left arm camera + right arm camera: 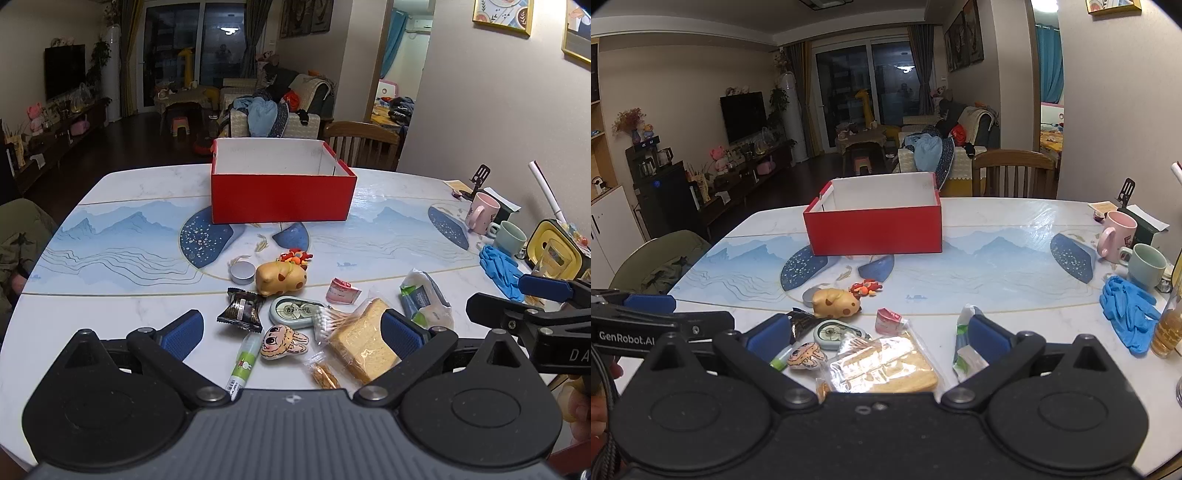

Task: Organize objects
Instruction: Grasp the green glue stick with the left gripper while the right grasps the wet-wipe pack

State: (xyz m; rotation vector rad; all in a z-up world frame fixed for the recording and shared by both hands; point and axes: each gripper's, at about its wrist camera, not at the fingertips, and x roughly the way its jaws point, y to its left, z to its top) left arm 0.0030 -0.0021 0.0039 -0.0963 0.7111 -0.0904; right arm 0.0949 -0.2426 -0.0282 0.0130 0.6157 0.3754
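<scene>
Black-framed and blue-padded, the left gripper [291, 332] and the right gripper [879, 334] hover side by side over the near edge of the marble-patterned table [110, 325], both tilted downward toward a scatter of small items. Each has its jaws spread wide with nothing between the pads. Below the right gripper lies a bagged slice of bread [886, 365], flat on the table; a wrapped tissue pack [964, 343] lies just beside it, running away from the camera. A glue stick [242, 362] below the left gripper points its long axis roughly away from the camera. The open red box [280, 184] stands upright farther back, well apart from the clutter.
</scene>
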